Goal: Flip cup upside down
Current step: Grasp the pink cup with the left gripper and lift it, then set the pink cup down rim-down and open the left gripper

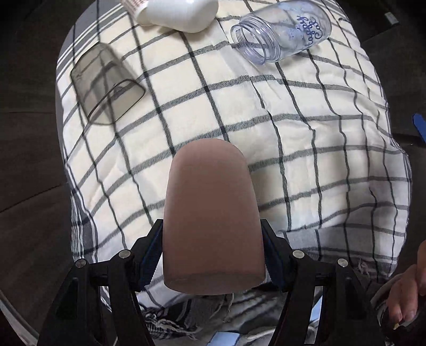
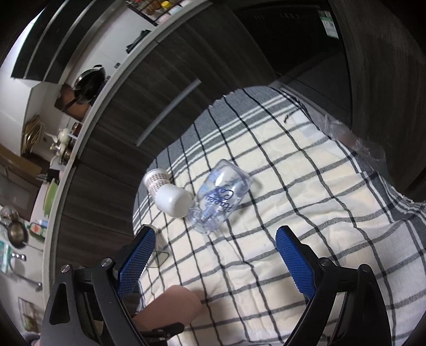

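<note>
My left gripper [image 1: 213, 252] is shut on a brown cup [image 1: 211, 213]. The cup points away from the camera over the checked cloth [image 1: 293, 133], its rounded closed end far and its flat end near the jaws. The same cup shows at the bottom left of the right wrist view [image 2: 170, 306]. My right gripper [image 2: 215, 255] is open and empty above the cloth [image 2: 306, 199], to the right of the brown cup.
On the cloth lie a clear jar with blue writing [image 1: 282, 32] [image 2: 221, 197], a white bottle [image 1: 175, 13] [image 2: 173, 199] and a smoky grey tumbler [image 1: 106, 82], all on their sides. Dark wood cabinets [image 2: 119, 159] stand behind. A hand [image 1: 407, 300] shows at lower right.
</note>
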`<state>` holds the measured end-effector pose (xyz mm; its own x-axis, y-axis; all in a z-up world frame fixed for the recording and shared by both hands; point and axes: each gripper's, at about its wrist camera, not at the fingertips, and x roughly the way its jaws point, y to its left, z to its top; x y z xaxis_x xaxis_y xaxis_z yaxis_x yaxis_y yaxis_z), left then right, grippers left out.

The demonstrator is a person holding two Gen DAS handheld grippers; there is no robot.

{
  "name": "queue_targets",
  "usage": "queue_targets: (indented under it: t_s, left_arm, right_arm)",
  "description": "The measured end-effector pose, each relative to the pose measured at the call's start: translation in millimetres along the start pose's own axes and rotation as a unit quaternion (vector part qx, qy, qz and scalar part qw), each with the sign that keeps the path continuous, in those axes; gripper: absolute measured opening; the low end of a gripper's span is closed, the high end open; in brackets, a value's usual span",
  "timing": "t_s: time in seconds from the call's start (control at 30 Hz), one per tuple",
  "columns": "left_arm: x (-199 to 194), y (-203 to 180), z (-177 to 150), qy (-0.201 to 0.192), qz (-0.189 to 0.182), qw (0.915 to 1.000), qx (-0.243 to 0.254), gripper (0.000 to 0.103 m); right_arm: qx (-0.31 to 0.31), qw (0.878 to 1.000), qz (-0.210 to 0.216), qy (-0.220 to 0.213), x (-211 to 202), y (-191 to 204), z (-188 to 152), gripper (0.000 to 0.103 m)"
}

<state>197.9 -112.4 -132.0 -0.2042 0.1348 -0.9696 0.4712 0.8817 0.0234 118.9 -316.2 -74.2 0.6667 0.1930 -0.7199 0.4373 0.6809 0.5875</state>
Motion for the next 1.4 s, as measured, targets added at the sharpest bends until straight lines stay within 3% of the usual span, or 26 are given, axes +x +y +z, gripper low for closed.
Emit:
queue_targets:
  t_s: [0.4, 0.6, 0.73, 0.97, 1.17, 1.4]
  left_arm:
    - [-2.6, -5.3, 25.9, -0.022, 0.025, 0.9992, 0.020, 0.068]
    - [-20.9, -4.3, 26.8, -0.075, 0.026, 0.9968, 0.012, 0.075]
    - [-27.7, -3.6, 5.3, -0.112, 0.015, 0.9936, -0.006, 0.076]
    - [-40.5, -3.5, -41.2, -0.207, 0.010, 0.9773, -0.044, 0.076]
    - [-47.7, 2.8, -88.7, -0.288, 0.012, 0.9555, -0.063, 0.076]
    - [-53.9, 2.3, -133.6, -0.347, -0.012, 0.9342, -0.084, 0.076]
  right_arm:
    - [0.021, 1.000, -0.011, 0.016, 24.9, -20.3, 4.9, 0.092]
    - [0.012, 1.000, -0.009, 0.015, 26.2, -20.3, 4.7, 0.092]
    - [-0.013, 1.000, -0.008, 0.016, 25.1, -13.8, -0.5, 0.092]
    - [-0.087, 0.996, -0.022, -0.011, 4.7, 7.2, -19.0, 0.092]
    - [-0.166, 0.984, -0.037, -0.057, -27.0, 33.8, -48.3, 0.092]
    - [-0.220, 0.971, -0.050, -0.084, -61.6, 50.3, -84.0, 0.092]
